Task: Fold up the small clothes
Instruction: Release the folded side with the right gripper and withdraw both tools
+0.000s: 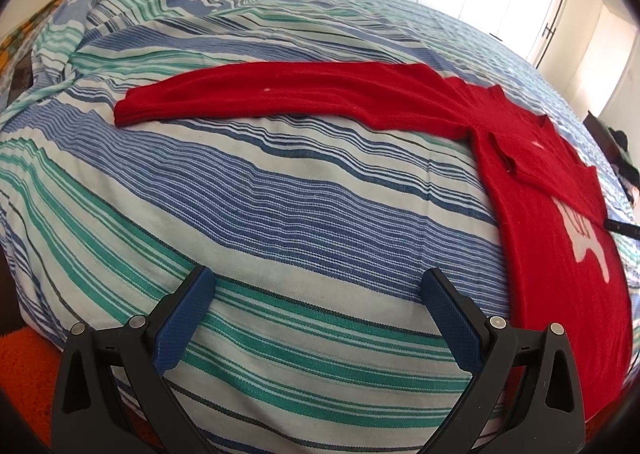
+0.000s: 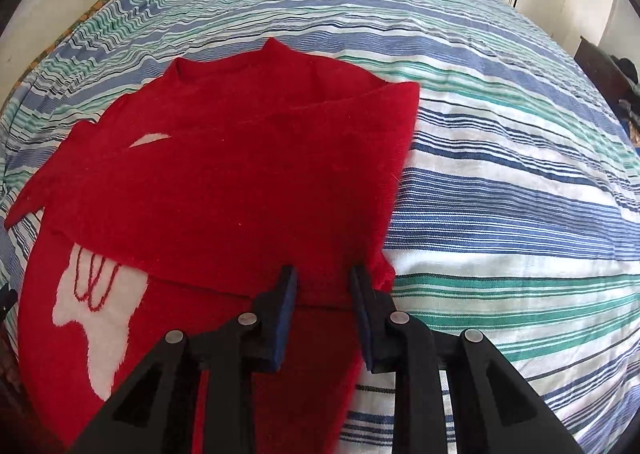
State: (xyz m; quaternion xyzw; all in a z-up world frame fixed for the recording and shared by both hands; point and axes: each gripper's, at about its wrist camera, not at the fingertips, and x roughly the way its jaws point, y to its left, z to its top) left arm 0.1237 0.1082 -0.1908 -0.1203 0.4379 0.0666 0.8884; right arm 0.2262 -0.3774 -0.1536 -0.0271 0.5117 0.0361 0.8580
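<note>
Red sweater flat on striped bed — right sleeve folded across chest, left sleeve unfolded. Right hand-held gripper partly apart, nothing clamped; left hand-held gripper wide apart — empty.

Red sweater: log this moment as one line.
red sweater: one sleeve folded across body | other sleeve outstretched on bedspread | left hand-held gripper: open, empty
</note>
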